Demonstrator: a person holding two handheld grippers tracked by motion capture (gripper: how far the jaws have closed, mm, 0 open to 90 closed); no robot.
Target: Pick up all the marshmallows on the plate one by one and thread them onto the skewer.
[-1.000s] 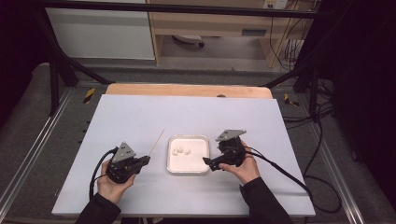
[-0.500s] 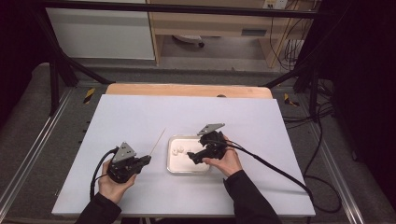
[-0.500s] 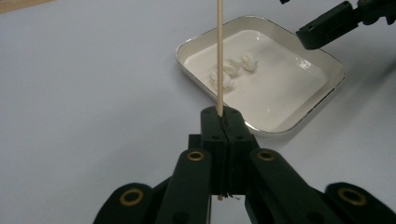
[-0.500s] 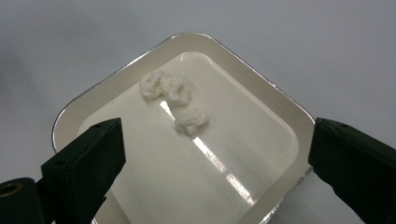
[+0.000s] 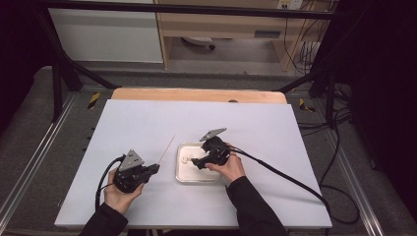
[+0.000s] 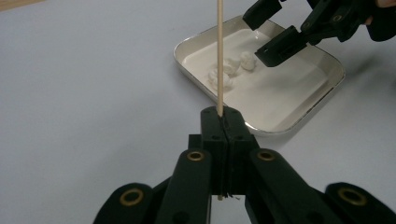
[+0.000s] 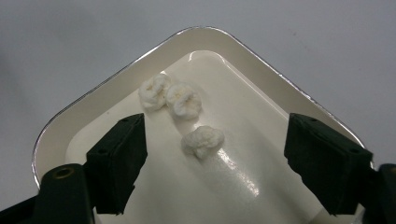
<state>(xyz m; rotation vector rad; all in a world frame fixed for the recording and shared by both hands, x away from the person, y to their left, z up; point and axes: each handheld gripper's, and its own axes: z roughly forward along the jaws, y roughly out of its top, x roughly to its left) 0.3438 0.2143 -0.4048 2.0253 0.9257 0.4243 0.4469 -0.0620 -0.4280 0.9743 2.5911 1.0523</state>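
Two handheld grippers work over a wide white worktop (image 5: pixel 275 128) with plenty of bare room on every side. Near its middle sits a shallow white tray (image 5: pixel 183 173) with rounded corners. The right gripper (image 5: pixel 198 162) hangs over the tray, its fingers (image 7: pixel 116 161) spread wide apart and holding nothing. The left gripper (image 5: pixel 155 168) rests just left of the tray, its fingers (image 6: pixel 212 135) clenched on a thin wooden skewer (image 6: pixel 219 56), whose long axis points up and away towards the tray's far left corner. Three small white marshmallow-like lumps lie in the tray: a touching pair (image 7: pixel 170 99) at the far corner, and one lump (image 7: pixel 202 140) apart, directly ahead between the open right fingers, so the right hand is nearer.
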